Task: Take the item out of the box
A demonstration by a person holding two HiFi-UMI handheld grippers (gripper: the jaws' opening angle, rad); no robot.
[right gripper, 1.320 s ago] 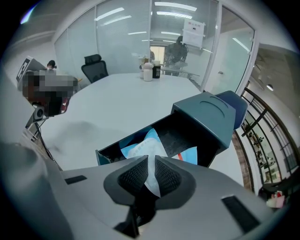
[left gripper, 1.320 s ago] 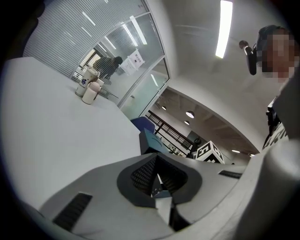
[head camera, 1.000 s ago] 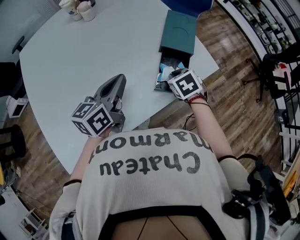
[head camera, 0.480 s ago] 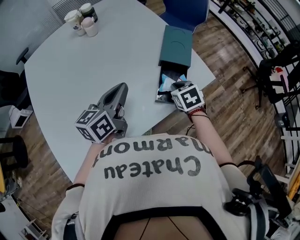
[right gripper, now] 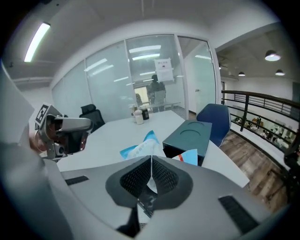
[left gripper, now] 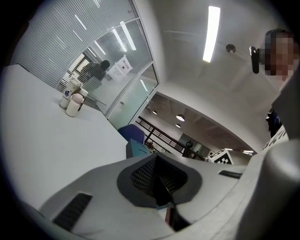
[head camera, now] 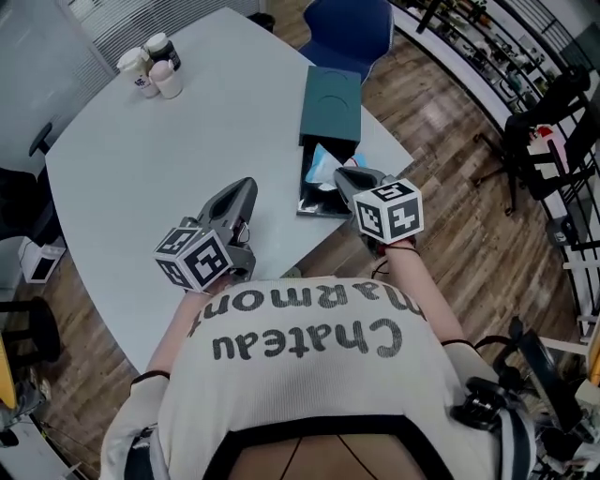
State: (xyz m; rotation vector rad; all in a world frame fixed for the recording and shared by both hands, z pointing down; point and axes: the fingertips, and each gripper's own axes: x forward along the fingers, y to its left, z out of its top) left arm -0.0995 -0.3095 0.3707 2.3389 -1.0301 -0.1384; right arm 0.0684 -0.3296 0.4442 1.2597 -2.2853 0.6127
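A teal box [head camera: 330,101] lies near the table's right edge, and its dark inner tray [head camera: 312,202] is slid out toward me. A blue and white packet [head camera: 322,160] rises out of the tray, with my right gripper [head camera: 344,178] shut on its edge. In the right gripper view the packet [right gripper: 139,149] stands pinched between the closed jaws [right gripper: 151,163], in front of the box [right gripper: 193,135]. My left gripper [head camera: 244,186] rests on the table to the left of the tray, jaws together with nothing in them; it also shows in its own view [left gripper: 158,165].
Several cups [head camera: 150,64] stand at the table's [head camera: 141,159] far left corner. A blue chair [head camera: 349,23] sits beyond the box. The table edge and wood floor [head camera: 459,178] lie right of the right gripper. A metal rack [head camera: 553,112] stands at the far right.
The right gripper's jaws closed on the packet in the tray and drew back toward me, with the packet now rising out of the tray. The left gripper stayed on the table.
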